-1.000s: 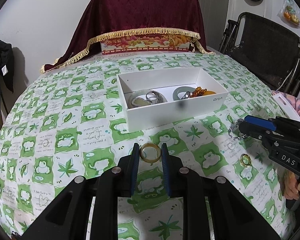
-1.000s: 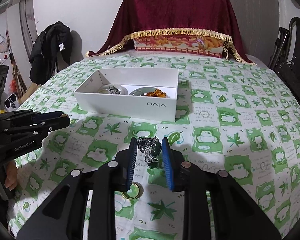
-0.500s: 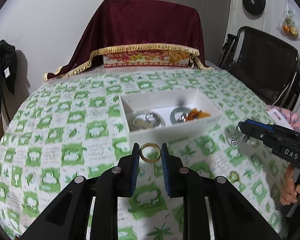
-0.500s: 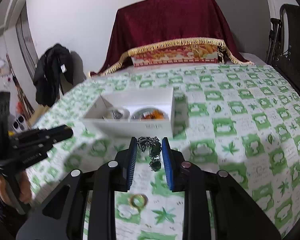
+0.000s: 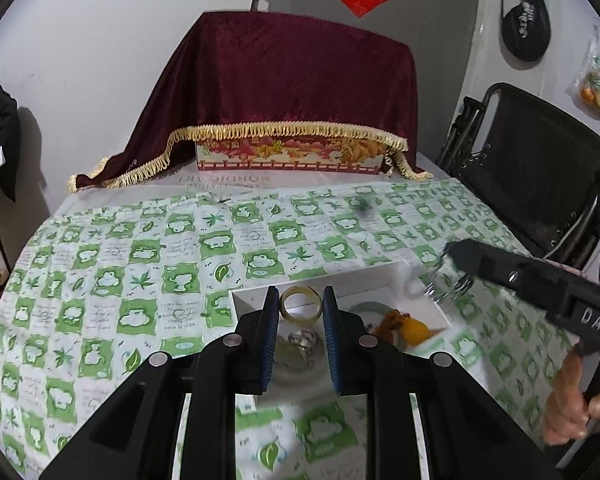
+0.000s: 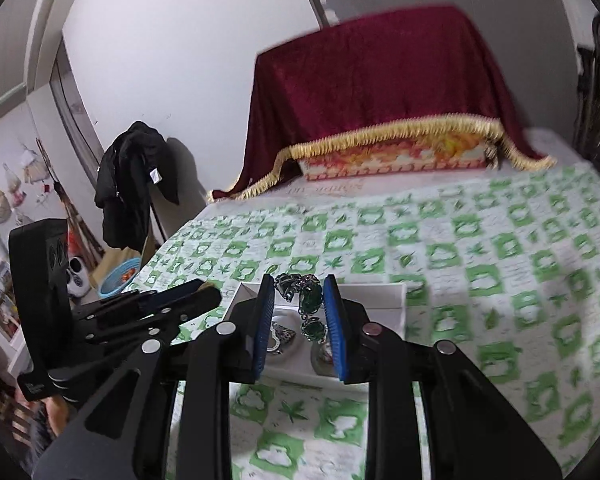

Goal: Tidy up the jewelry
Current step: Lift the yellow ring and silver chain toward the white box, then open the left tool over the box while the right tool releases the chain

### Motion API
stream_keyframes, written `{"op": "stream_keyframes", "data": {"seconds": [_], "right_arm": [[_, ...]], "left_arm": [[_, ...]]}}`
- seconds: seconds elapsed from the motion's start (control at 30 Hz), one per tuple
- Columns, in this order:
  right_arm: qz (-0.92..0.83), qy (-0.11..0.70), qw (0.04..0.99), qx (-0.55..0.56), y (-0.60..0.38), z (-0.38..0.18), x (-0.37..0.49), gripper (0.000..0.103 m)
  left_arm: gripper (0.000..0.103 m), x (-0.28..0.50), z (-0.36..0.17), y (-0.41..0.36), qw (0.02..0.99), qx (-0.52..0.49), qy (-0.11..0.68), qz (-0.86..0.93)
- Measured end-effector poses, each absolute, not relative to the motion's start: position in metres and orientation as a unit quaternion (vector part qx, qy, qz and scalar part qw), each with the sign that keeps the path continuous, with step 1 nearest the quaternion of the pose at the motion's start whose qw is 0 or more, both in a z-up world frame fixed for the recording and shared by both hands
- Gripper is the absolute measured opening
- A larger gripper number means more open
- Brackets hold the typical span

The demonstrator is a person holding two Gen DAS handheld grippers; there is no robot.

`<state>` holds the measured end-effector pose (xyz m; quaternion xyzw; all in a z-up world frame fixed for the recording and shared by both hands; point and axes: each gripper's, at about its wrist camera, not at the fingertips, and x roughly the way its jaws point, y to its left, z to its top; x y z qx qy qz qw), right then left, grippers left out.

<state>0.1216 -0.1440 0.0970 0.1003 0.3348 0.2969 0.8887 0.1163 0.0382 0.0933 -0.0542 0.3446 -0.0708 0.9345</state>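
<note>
Both tools just swung up over the white box [image 5: 380, 276]: left tool [image 5: 301, 308] pinching the yellow bangle [image 5: 301, 309], right tool [image 6: 299, 302] gripping the green pendant chain [image 6: 306, 296] at 12 o'clock. Drop-off looks next.

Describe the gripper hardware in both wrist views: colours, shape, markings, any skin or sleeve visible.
Both are black plastic with angular, cut-out linkage arms and silver round pivot bolts. The left gripper and the right gripper each carry two flat fingers faced with ribbed blue pads. Seen from the left wrist view, the right gripper's body bears white "DAS" lettering, gripped by a bare hand. No cables visible.
</note>
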Motion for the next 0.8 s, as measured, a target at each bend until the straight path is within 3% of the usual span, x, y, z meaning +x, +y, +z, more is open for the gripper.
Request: {"op": "stream_keyframes", "data": {"seconds": [0.43, 0.7, 0.8], "right_arm": [[0.277, 0.394, 0.872, 0.087, -0.132, 0.040, 0.163, 0.026], [0.274, 0.384, 0.877, 0.090, -0.135, 0.043, 0.159, 0.027], [0.268, 0.377, 0.882, 0.090, -0.137, 0.046, 0.157, 0.032]], "left_arm": [[0.023, 0.148, 0.043, 0.042, 0.911, -0.062, 0.399, -0.079], [0.047, 0.140, 0.052, 0.045, 0.918, -0.065, 0.384, -0.071], [0.053, 0.134, 0.060, 0.048, 0.923, -0.069, 0.372, -0.068]]}}
